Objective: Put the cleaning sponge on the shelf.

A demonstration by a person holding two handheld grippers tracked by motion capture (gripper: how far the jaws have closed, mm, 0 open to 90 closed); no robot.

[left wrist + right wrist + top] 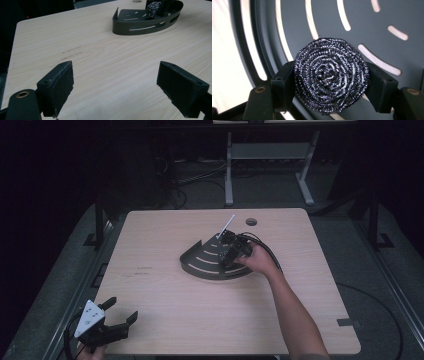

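The right hand-held gripper (329, 82) is clamping a steel-wool scourer (331, 78) between its two black pads (283, 85), the jaws pressing in on opposite sides of the round coil so that its edges are bulging slightly over them. The scourer is sitting just above the slotted floor of a dark quarter-round caddy (202, 262), which is resting near the middle of the pale wooden surface (165, 315); whether the coil is touching that floor I cannot tell. In the high view the right hand (260, 261) is reaching in over the caddy's curved edge, and a thin white stick (226, 226) is standing out at a slant beside it.

The scourer is looking light, springy and rough, so it is likely to squash under pressure and snag rather than slip; gripping across its full width, as now, is probably the surest hold, since a pinch at the rim could pull loops loose.

The left hand-held gripper (116, 85) is resting wide open with nothing between its pads, low at the near left corner of the surface, well apart from the caddy.
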